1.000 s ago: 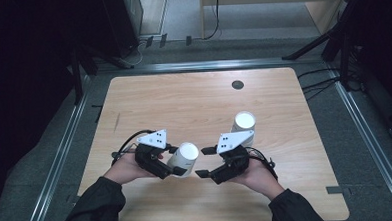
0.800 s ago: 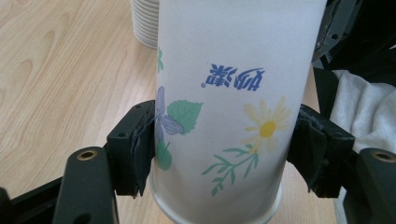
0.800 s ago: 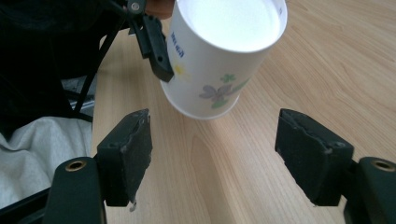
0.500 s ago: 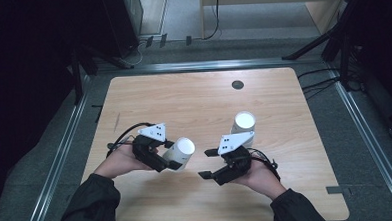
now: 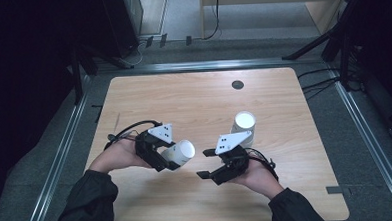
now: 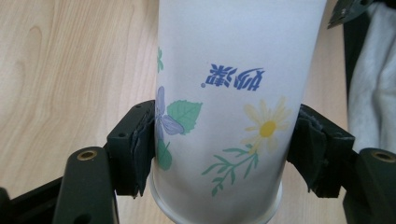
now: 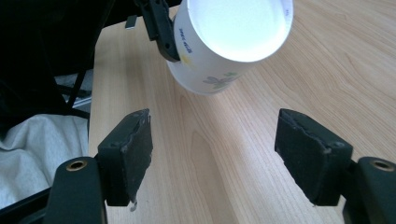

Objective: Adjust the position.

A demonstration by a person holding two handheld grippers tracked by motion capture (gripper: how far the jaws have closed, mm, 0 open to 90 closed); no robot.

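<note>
Two paper cups in view. Held cup (image 6: 229, 107): white paper, printed with flowers and green leaves (one purple bloom, one yellow-centred daisy) and small blue lettering that reads upside down in the left gripper view; white inside, round rim. It sits between the two black jaws of the left tool (image 5: 162, 153), pads pressed against opposite sides of its wall, so this tool is clamped on the cup. In the high view the cup lies tipped on its side, clear of the tabletop (image 5: 193, 100), open mouth facing toward the right tool (image 5: 205, 164). Right gripper view shows the same cup up ahead and to the left of centre, mouth turned to the camera, with one jaw of the left tool dark against its side.

Right tool: jaws stand wide apart, bare wood between them, well short of the held cup.

Second cup (image 5: 244, 126): white, upright on the tabletop, just beyond the right tool on its far side
</note>
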